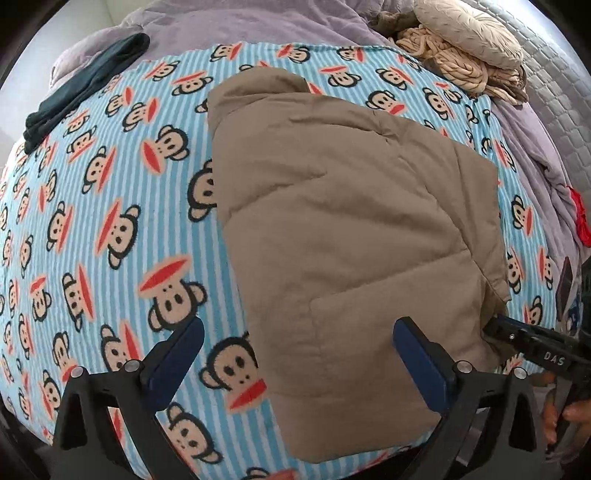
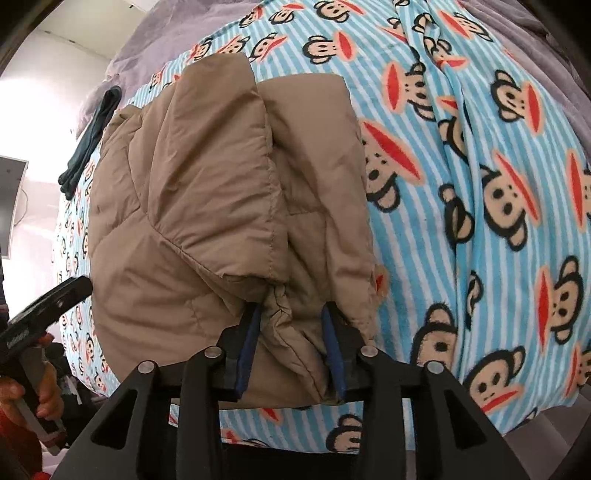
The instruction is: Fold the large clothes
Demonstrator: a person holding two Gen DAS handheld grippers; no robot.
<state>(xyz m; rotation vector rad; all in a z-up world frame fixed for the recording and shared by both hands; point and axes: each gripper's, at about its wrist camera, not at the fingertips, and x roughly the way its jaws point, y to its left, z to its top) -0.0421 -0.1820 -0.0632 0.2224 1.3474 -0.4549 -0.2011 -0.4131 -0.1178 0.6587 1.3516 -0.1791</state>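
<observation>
We see the tan puffer jacket (image 1: pixel 351 236) folded on the monkey-print blanket (image 1: pixel 110 221) — our left tongs (image 1: pixel 299 343) gape wide above it, holding nothing, while our right tongs (image 2: pixel 291 314) pinch its bunched cuff.

Striped blue-and-white fleece blanket (image 1: pixel 110 192) with a monkey-face print covers the bed. Folded dark garment (image 1: pixel 85 88) lies on its far left edge, partly on the lavender bedding (image 1: pixel 258 22). Far right: round cream cushion (image 1: pixel 469 33) on a tan knotted throw (image 1: pixel 454 66). Red fabric scrap (image 1: pixel 581 218) at the right margin.
</observation>
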